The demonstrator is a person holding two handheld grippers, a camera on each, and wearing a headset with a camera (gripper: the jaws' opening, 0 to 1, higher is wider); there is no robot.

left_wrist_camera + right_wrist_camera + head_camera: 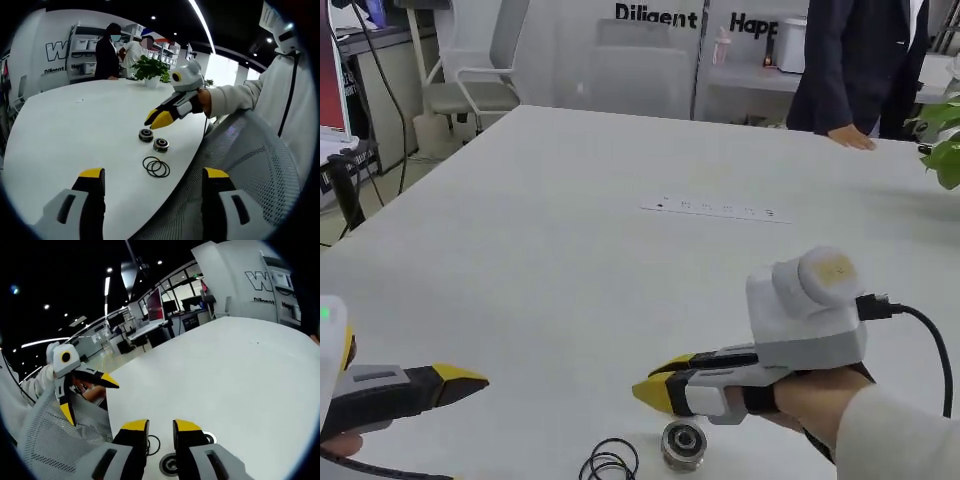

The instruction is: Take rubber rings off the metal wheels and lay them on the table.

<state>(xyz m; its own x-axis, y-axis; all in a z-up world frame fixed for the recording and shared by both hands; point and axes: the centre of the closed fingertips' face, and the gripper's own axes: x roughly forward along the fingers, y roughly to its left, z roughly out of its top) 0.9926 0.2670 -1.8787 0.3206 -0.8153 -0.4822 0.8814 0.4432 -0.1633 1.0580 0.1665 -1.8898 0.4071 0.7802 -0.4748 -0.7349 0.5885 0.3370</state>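
L gripper [455,380] is at bottom-left of head view, low over the white table [550,270], tips pointing right, well apart from the work. In its own view the jaws are spread wide w/ nothing between them. The R gripper view agrees, its two yellow tips standing far apart.

Next right are the rubber rings [610,462]: thin black loops lying flat and overlapping near the table's front edge. Approx 3, exact count unclear. In L gripper view they lie ahead of the wide jaws, roughly centred between them, untouched.

Just right of the rings a metal wheel [683,445] lies flat on the table, close to the rings but not touching. L gripper view shows a second wheel [146,135] just beyond it, near but apart.

R gripper [658,380] hovers just above and behind the wheel, tips pointing left. Its jaws are nearly together w/ a narrow gap and grip nothing. In its own view one wheel sits low between the jaws, clear of the tips.

Farther back there's a power strip [715,209] mid-table. A person [855,60] in a dark jacket has a hand on the far edge, and a plant [945,140] is at far right.
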